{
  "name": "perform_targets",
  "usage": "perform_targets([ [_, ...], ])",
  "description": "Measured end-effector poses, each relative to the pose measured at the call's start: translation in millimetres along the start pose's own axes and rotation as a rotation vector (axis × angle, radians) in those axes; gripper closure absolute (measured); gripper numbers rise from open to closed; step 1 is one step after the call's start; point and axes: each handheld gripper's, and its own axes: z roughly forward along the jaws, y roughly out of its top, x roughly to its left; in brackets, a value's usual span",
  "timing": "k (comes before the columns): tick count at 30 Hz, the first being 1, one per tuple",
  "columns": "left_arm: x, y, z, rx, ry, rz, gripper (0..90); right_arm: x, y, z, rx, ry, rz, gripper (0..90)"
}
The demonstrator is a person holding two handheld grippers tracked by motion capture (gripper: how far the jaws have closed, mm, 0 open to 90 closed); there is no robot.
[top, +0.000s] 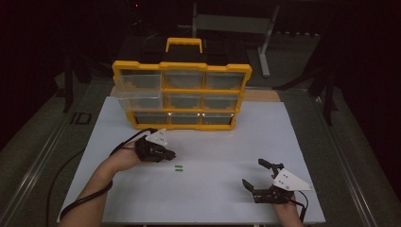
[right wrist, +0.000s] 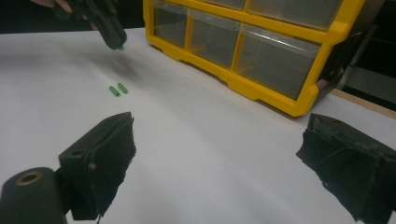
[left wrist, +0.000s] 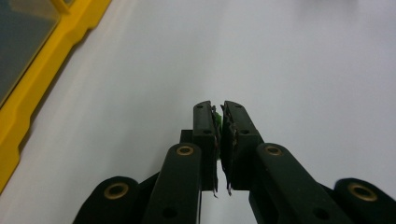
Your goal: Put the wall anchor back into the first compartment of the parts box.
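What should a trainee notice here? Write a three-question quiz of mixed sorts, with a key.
1. Multiple choice: what is pinched in the left tool? A) a small green piece B) a drawer C) nothing
2. True or false: the right tool is shut.
3. Count: how many loose green pieces lie on the white table?
Key: 1 A; 2 false, its jaws stand wide apart; 3 two, side by side.
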Motion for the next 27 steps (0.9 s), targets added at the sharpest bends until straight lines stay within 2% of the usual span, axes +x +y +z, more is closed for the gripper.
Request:
perform_targets([
  [4, -7.1, 0.7, -11.5, 0.024, 0.001, 0.015, 83.7, 0.0, -0.2, 0.9, 0.003, 0.000, 0.000, 9.4],
  [8, -10.7, 1.6, -21.8, 0.010, 0.000, 0.013, 83.7, -0.3, -0.6, 1.1, 0.007, -0.001, 0.004, 9.4],
  [9, -12.7, 2.9, -31.8, 0.006, 0.005, 0.024, 83.7, -0.3, -0.6, 1.1, 0.005, -0.001, 0.005, 9.4],
  [13, -16.6, 4.8, -51.1, -0.020, -0.014, 0.015, 83.7, -0.4, -0.4, 0.8, 0.005, -0.004, 0.004, 9.4],
  [16, -20.3, 8.4, -73.1, -0.067, -0.011, 0.026, 83.7, -0.9, -0.5, 1.0, 0.004, -0.004, 0.004, 9.4],
  [18, -21.7, 11.1, -86.3, -0.077, 0.001, 0.030, 83.7, -0.9, -0.6, 1.1, 0.004, -0.005, 0.006, 9.4],
  [27, -25.6, 25.8, -129.4, -0.070, 0.035, 0.040, 83.7, -1.3, -0.4, 0.6, 0.001, -0.007, 0.002, 9.4],
])
